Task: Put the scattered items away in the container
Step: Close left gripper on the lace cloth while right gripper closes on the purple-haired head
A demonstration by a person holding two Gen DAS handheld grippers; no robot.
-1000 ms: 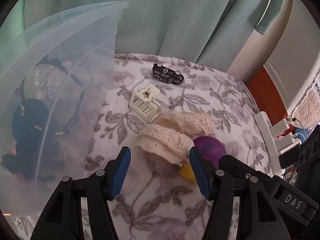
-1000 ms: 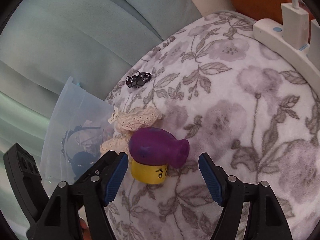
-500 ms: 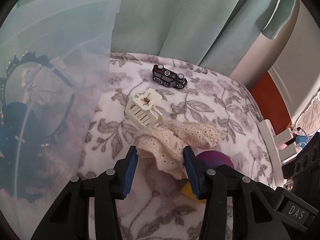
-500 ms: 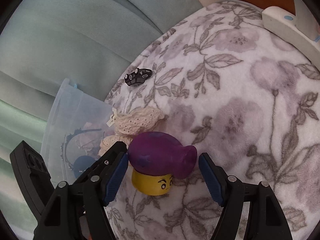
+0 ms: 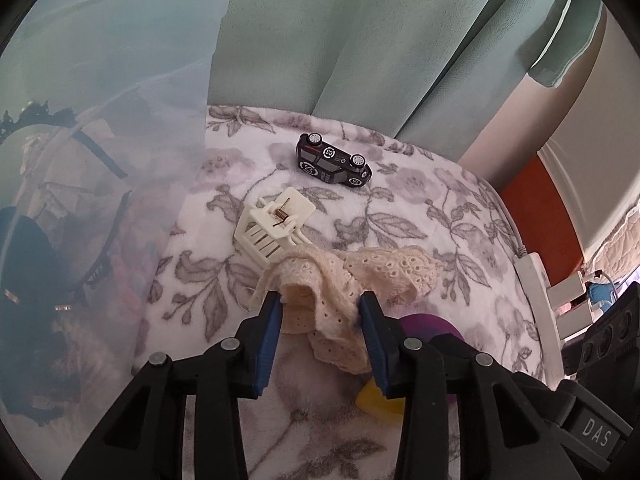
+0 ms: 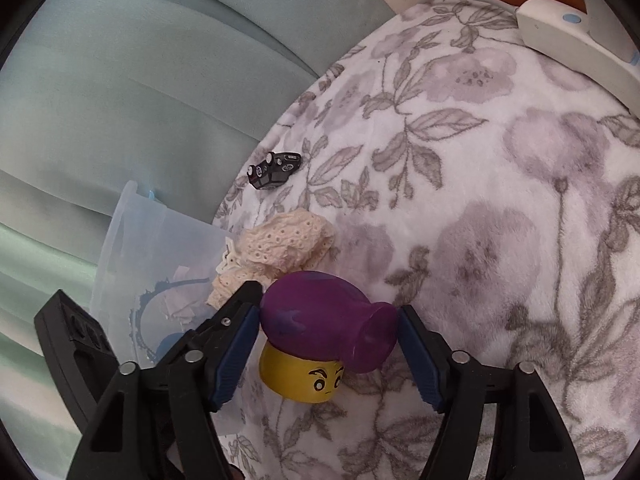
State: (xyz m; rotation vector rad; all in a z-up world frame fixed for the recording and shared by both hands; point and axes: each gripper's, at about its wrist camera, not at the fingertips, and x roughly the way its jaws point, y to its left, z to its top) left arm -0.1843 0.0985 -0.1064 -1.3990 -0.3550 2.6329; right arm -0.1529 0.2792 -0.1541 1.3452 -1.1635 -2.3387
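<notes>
Pinching the cream lace scrunchie point(image 5: 320, 300) with your left gripper point(image 5: 320, 322), jaws pressed into the fabric just right of the clear container point(image 5: 100, 140). Your right gripper point(image 6: 328, 340) brackets the purple-haired toy head point(image 6: 320, 328), pads touching both sides. Toy car point(image 5: 332, 160) and hair claw point(image 5: 276, 224) lie farther back on the floral blanket point(image 6: 500, 200).
</notes>
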